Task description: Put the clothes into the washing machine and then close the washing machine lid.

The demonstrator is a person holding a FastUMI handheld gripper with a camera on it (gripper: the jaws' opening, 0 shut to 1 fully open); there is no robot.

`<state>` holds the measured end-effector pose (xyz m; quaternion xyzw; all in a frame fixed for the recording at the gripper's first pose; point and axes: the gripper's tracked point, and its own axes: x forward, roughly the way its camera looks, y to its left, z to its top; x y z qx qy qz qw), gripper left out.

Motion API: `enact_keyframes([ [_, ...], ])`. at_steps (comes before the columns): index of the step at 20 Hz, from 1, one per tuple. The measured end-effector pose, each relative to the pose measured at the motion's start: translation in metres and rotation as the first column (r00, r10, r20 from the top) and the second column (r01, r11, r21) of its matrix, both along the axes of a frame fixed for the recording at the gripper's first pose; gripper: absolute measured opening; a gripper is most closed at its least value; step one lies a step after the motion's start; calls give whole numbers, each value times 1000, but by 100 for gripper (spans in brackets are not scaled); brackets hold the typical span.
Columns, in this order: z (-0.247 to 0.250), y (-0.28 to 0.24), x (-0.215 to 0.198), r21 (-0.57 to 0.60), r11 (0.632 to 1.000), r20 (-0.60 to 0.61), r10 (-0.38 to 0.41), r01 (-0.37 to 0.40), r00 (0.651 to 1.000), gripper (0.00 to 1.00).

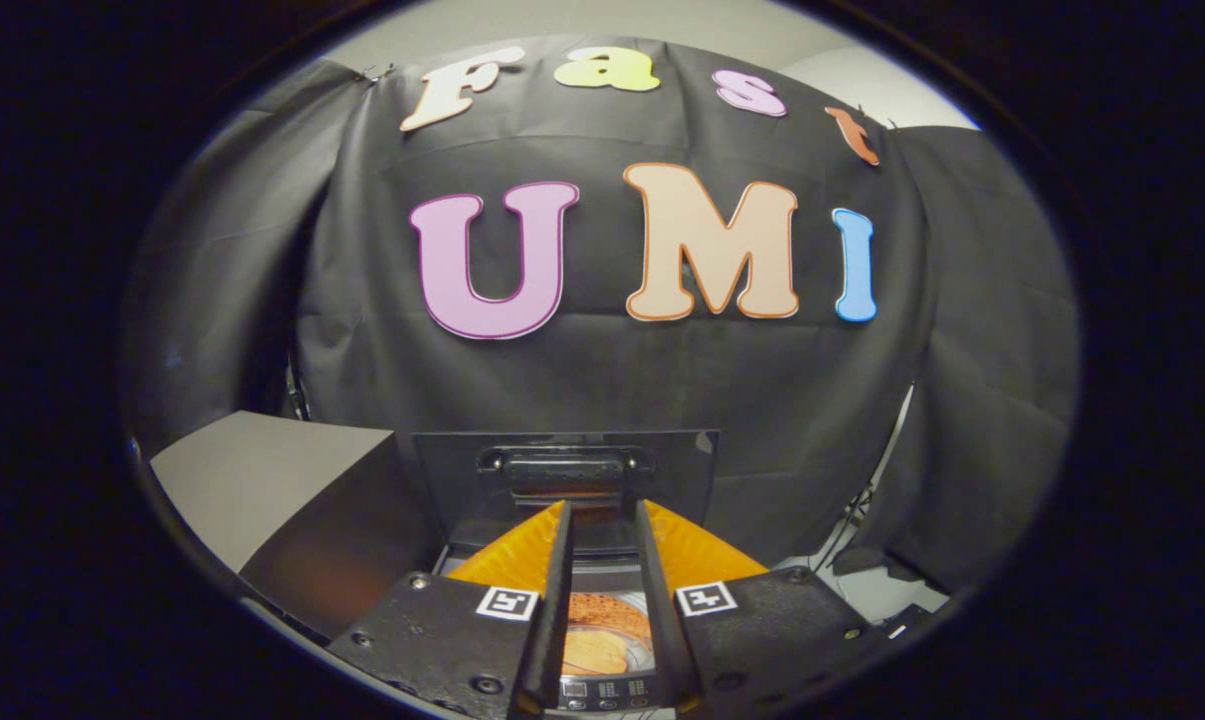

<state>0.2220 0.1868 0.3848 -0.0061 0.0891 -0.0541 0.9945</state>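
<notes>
Washing machine (602, 655) below, lid (565, 475) raised, jaws apart

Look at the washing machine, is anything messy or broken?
Nothing stands out. The washing machine's lid stands up open just beyond the gripper, whose fingers are apart with nothing between them. Orange clothes sit inside the drum below.

Washing machine lid (562, 470): dark, glossy plastic, raised. Clothes (602, 635): orange, textured cloth in the drum. Booth wall (612, 380): matt black cloth, creased.
</notes>
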Motion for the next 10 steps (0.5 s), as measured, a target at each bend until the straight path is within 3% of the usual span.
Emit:
enact_keyframes([
  [10,23,9,-26,-40,997,112,65,-61,992,39],
])
